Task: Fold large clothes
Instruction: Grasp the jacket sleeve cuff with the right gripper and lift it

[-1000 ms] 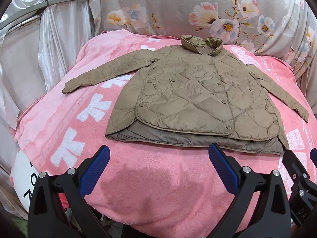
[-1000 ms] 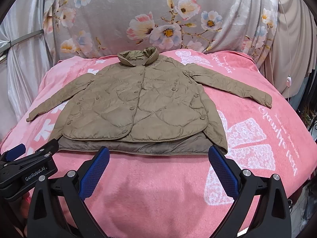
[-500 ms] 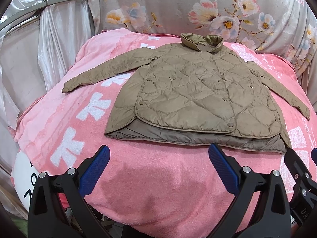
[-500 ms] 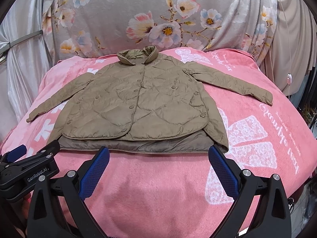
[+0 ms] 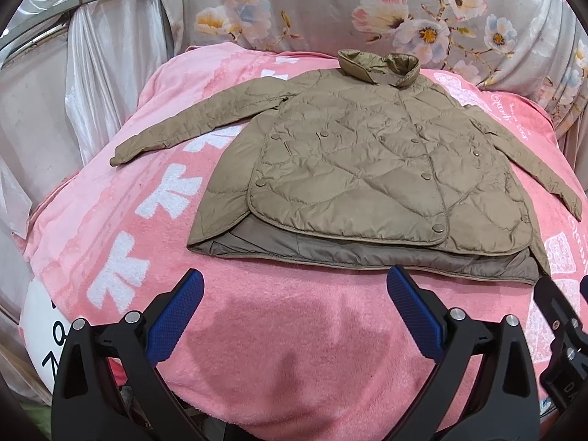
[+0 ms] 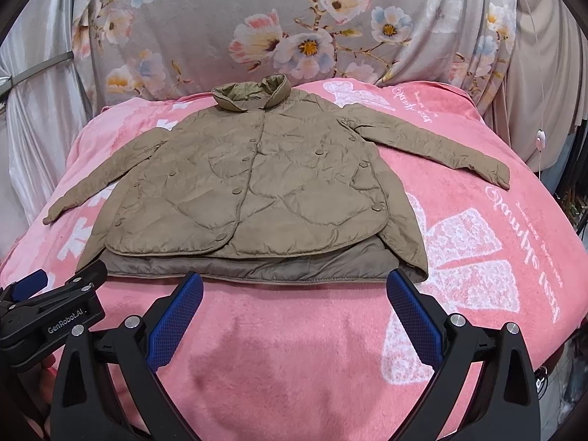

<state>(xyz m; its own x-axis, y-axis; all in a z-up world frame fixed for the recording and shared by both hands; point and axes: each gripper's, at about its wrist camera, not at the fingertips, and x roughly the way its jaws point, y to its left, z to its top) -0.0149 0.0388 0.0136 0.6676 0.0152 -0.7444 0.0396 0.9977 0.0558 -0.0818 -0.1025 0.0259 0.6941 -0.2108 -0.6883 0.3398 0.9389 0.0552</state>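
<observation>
A tan quilted jacket (image 5: 352,169) is lying flat, front up and snapped shut, on a pink blanket (image 5: 279,330) with white markings. Its collar (image 6: 251,95) is standing up at the far end, towards a floral cloth (image 6: 294,18) that is hanging behind the blanket. Both sleeves are lying spread outward: the left sleeve (image 5: 191,121) is reaching towards the blanket's left edge, and the right sleeve (image 6: 441,150) is reaching towards the right edge. At the near hem, a darker lining (image 6: 257,266) is showing below the rounded front panels. The left gripper (image 5: 294,294) is hovering over bare blanket just short of the hem, its blue-padded fingers (image 5: 176,316) spread wide and holding nothing. The right gripper (image 6: 294,294) is hovering likewise beside it, also spread wide and empty, with its fingers (image 6: 415,316) pointing at the hem, the right tip almost over the jacket's near right corner. The two grippers are sitting close together, each showing at the edge of the other's view. Pale curtains (image 5: 103,73) are hanging to the left of the blanket.
</observation>
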